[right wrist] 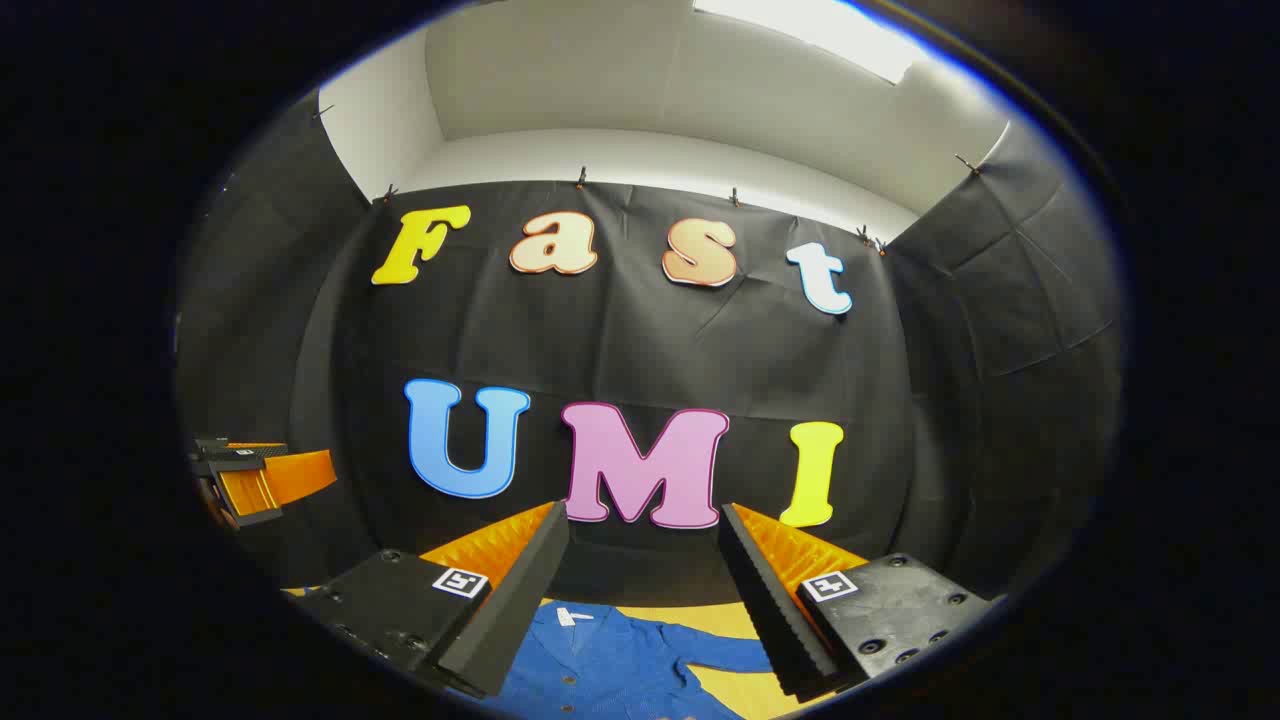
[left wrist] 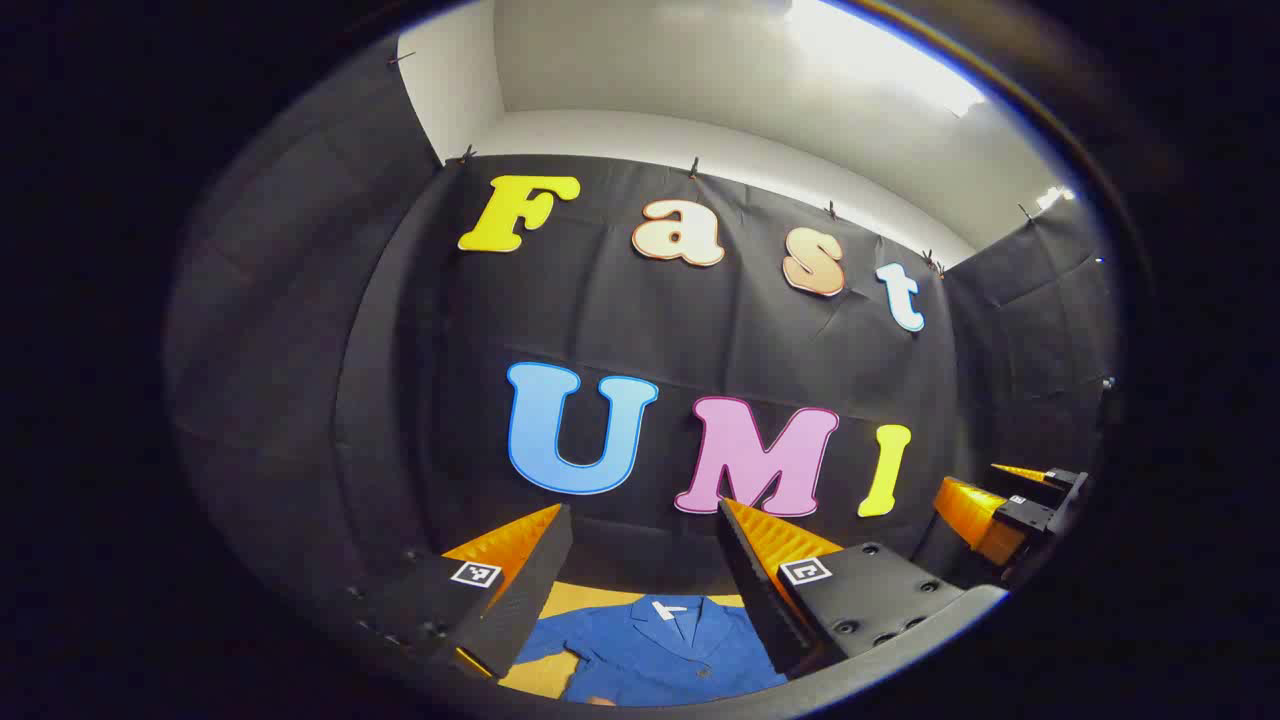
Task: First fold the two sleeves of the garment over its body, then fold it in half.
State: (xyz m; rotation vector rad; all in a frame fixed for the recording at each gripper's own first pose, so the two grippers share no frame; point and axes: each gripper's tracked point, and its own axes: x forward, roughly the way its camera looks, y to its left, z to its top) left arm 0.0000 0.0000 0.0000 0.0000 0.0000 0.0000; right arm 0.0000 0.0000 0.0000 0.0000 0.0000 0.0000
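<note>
With both the left tool and right tool released above the blue garment, we judge its cloth light and limp, best pinched at a sleeve end.

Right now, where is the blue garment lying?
The blue garment lies flat on the yellow table below both open grippers. It shows between the fingers at the bottom of each gripper view, collar towards the black wall.
</note>
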